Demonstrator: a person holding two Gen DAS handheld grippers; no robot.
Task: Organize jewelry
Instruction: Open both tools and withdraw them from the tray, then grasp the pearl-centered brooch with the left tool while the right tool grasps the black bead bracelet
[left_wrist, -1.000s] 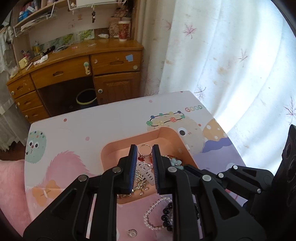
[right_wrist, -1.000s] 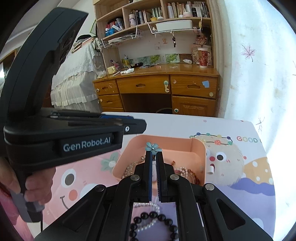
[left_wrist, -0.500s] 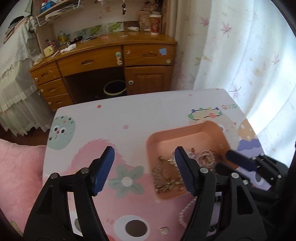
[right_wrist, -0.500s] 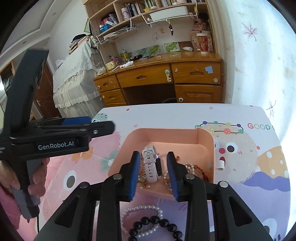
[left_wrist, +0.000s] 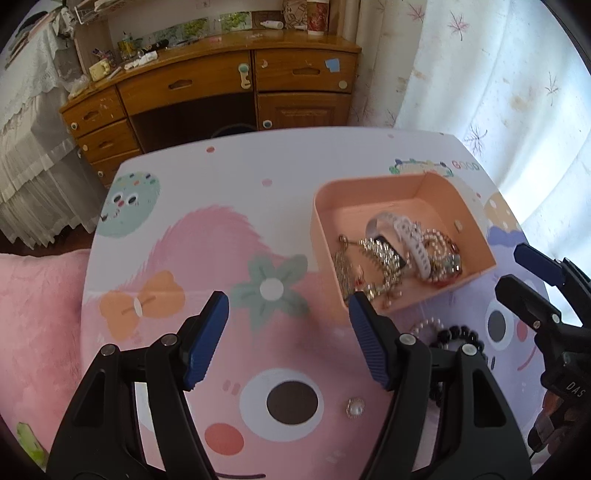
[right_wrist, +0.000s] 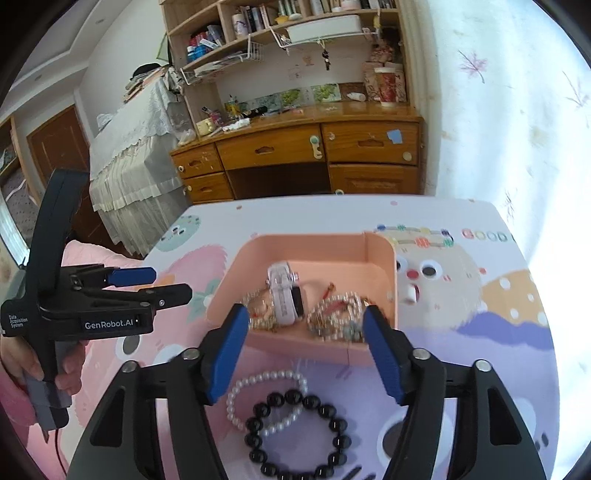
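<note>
Between pieces now: pink tray (right_wrist: 380, 258) near the table's (left_wrist: 295, 158) far right corner already loaded with a white watch band (right_wrist: 286, 291) and a tangle of chains and beads; still loose on the table, just in front of the tray's near wall: white pearl bracelet (right_wrist: 258, 380) and black bead bracelet (right_wrist: 295, 439), overlapping each other, plus a small pearl brooch (left_wrist: 355, 408) alone toward the near edge

Next, probably: down onto one bracelet and close on a single strand, not both at once, since crossed; for the brooch, a low pinch, flat and small

Right gripper (right_wrist: 306, 350): jaws just been opening, now wide apart, nothing between the pads, hanging above the tray's near wall and the two bracelets, touching neither

Left gripper (left_wrist: 288, 339): jaws wide apart too after opening, empty, over bare table left of the tray, brooch just below its right finger, no contact visible

Held by a hand (right_wrist: 22, 363) in the right view, clear of the tray
</note>
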